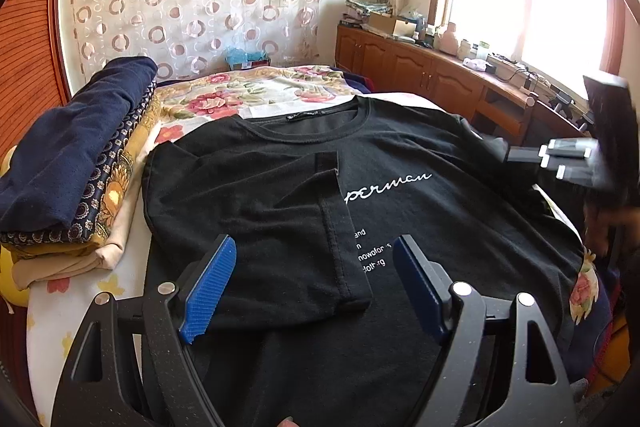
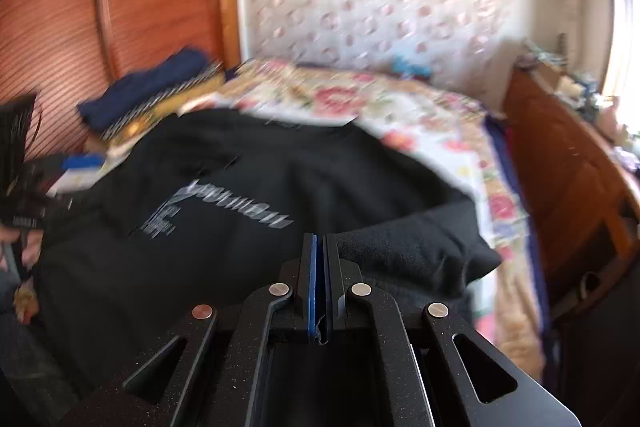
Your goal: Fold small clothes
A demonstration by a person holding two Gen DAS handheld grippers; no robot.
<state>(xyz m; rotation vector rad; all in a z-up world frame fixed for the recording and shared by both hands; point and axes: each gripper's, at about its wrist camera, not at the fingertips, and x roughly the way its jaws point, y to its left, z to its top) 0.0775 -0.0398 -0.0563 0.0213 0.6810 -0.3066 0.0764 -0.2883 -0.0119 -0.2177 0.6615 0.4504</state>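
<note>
**A:** Status check, black T-shirt (image 1: 420, 155): it lies face up on the flowered bedcover (image 1: 240, 95), neckline away from both tongs, hem toward them. One side, sleeve included, is already folded in over the chest; its hemmed edge (image 1: 340, 247) runs straight ahead between the fingers of the left tongs (image 1: 314, 283) and covers the start of the white lettering.

**B:** Left tongs state?

**A:** Jaws wide apart, blue pads (image 1: 210, 287) hovering just above the folded-in panel, gripping nothing.

**B:** And the right tongs (image 2: 319, 247)?

**A:** Pads pressed together. Black cloth bunches up directly in front of the tips and to their right, at the shirt's far side, so I judge they are pinching the other sleeve (image 2: 420, 251) or side edge. That view is motion-blurred; I cannot see the cloth between the pads themselves.

**B:** Progress estimate?

**A:** Roughly a third. Done: garment spread flat, first lengthwise fold laid. In hand, by my reading: the second side fold. Left: laying that side across, then folding hem toward collar, then adding it to the stack.

**B:** Stack?

**A:** Folded pile (image 1: 80, 163), navy piece on top, sits left of the left tongs beside the shirt's folded edge.
</note>
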